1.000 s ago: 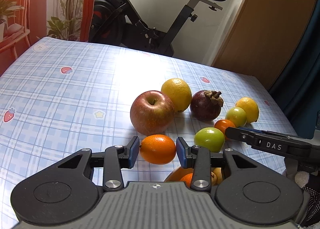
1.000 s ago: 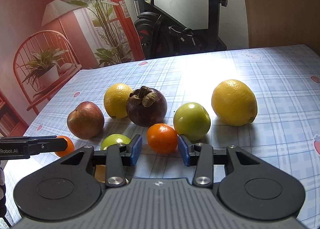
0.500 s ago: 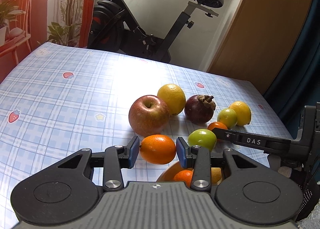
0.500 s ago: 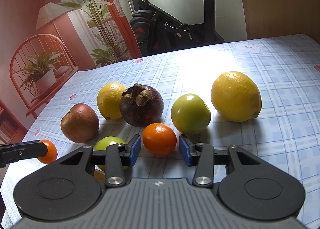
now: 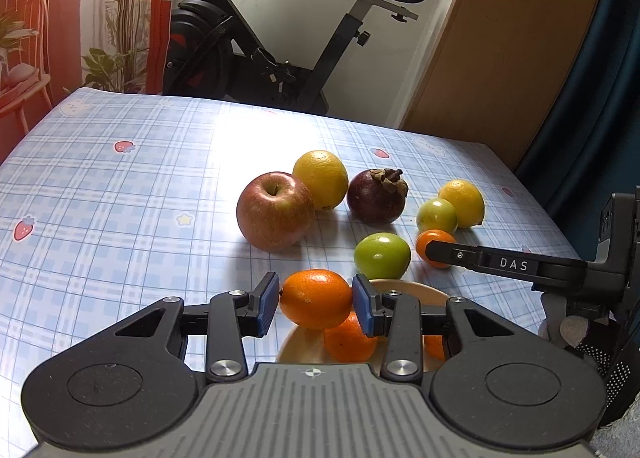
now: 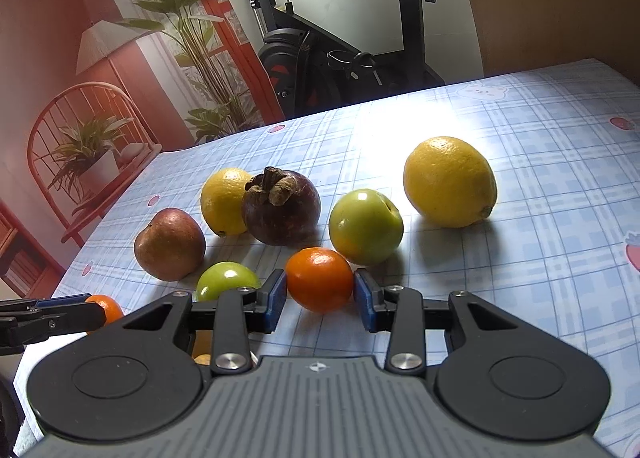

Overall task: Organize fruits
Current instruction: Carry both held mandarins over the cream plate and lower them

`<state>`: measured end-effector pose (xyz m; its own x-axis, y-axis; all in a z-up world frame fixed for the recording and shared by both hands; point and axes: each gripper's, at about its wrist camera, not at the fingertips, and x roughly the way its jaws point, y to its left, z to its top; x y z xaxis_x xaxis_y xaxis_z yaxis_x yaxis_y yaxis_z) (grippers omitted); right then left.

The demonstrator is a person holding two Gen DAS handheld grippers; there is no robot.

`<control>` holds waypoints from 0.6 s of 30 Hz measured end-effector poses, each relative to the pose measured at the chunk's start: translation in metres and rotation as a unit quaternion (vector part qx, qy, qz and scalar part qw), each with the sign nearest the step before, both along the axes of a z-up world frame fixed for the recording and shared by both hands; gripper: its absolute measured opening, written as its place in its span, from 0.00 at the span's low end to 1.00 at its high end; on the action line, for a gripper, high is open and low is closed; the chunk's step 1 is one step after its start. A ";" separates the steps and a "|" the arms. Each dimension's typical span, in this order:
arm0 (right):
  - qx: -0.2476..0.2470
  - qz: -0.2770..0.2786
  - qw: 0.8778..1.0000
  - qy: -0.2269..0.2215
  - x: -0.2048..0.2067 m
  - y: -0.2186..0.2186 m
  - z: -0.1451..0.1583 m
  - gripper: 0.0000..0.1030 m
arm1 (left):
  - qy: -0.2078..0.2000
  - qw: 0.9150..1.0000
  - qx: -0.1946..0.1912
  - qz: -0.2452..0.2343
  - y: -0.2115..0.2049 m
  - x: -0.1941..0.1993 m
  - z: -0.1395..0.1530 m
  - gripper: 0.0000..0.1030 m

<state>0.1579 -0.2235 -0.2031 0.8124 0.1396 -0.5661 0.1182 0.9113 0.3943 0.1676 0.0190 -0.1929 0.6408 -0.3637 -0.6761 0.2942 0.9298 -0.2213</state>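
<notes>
The left gripper [image 5: 316,302] has its jaws closed on an orange [image 5: 316,298], both blue pads pressed to its sides, holding it just above a wooden bowl [image 5: 416,292] at 6 o'clock of the fruit cluster. The bowl holds at least one more orange fruit [image 5: 349,336]; what else lies in it is hidden by the gripper.

The right gripper [image 6: 320,300] has its jaws around a small tangerine [image 6: 319,278] resting on the table [image 6: 540,161]; the pads look in contact, though the grip may not be firm. From that tangerine, a green apple [image 6: 365,226] sits at 1 o'clock, a lemon [image 6: 450,181] further at 2 o'clock, a mangosteen [image 6: 281,207] at 11 o'clock, a second lemon [image 6: 222,199] behind it, a red apple [image 6: 169,244] at 10 o'clock and another green fruit [image 6: 226,280] at 9 o'clock.
</notes>
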 end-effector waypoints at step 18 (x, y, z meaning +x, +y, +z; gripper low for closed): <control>0.006 0.005 1.000 -0.015 -0.062 0.008 0.017 0.38 | 0.010 0.998 0.044 -0.048 -0.010 -0.034 -0.012 0.41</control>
